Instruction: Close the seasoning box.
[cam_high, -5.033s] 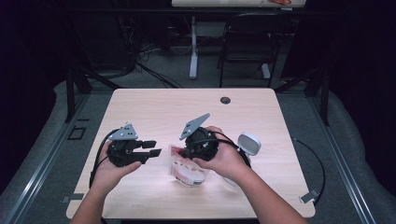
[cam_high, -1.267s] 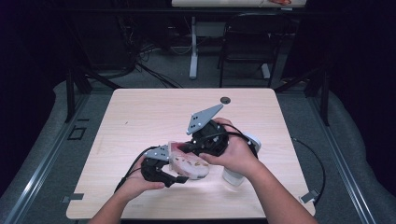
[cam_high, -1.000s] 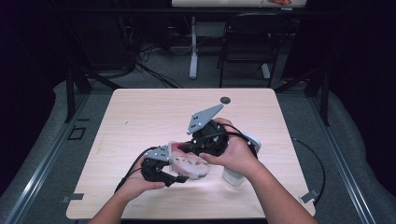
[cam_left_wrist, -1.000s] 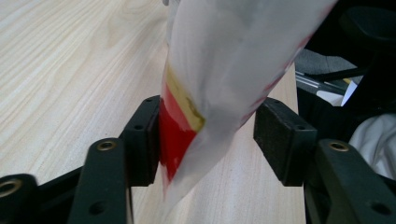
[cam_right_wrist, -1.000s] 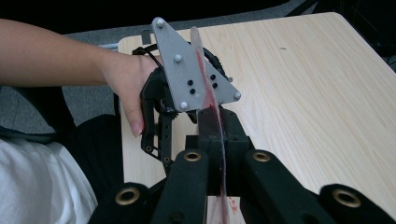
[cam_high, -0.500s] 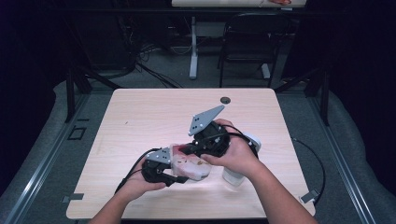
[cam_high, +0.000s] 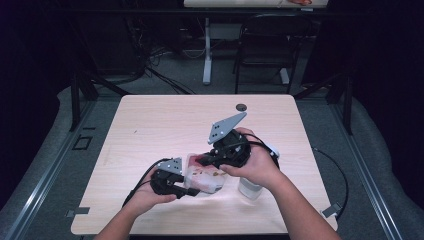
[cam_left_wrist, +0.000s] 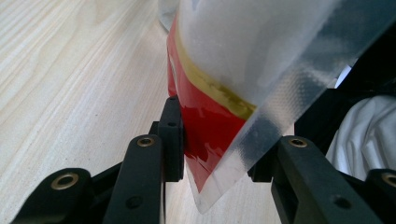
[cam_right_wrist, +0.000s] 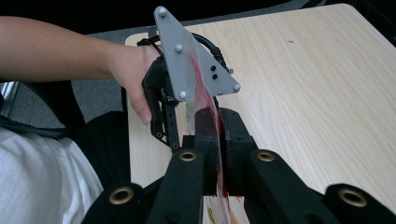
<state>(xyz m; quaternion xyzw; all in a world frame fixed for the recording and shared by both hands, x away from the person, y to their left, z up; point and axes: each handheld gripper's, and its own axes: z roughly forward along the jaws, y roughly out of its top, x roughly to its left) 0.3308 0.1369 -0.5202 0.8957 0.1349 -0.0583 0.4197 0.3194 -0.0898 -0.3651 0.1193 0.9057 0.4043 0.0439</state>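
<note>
A clear zip bag (cam_high: 202, 178) with a red seal strip and bits of food inside hangs between both grippers above the table's front. My left gripper (cam_high: 187, 188) is at the bag's left end. Its jaws have just been closing, and in the left gripper view (cam_left_wrist: 217, 149) the pads press the red strip and clear film of the bag (cam_left_wrist: 243, 56). My right gripper (cam_high: 205, 160) pinches the bag's top edge from the right. Its jaws have just been opening a little, with the bag's red strip (cam_right_wrist: 205, 122) still between the pads of this gripper (cam_right_wrist: 218, 140).
A white container (cam_high: 249, 188) stands on the wooden table (cam_high: 165, 125) under the right hand. A black round grommet (cam_high: 241, 107) sits near the far edge. A chair (cam_high: 265, 45) and a desk leg stand beyond the table.
The left gripper has come in from the left to the bag's left end and narrowed its jaws onto it. The bag has folded flatter. The right hand has stayed put.
</note>
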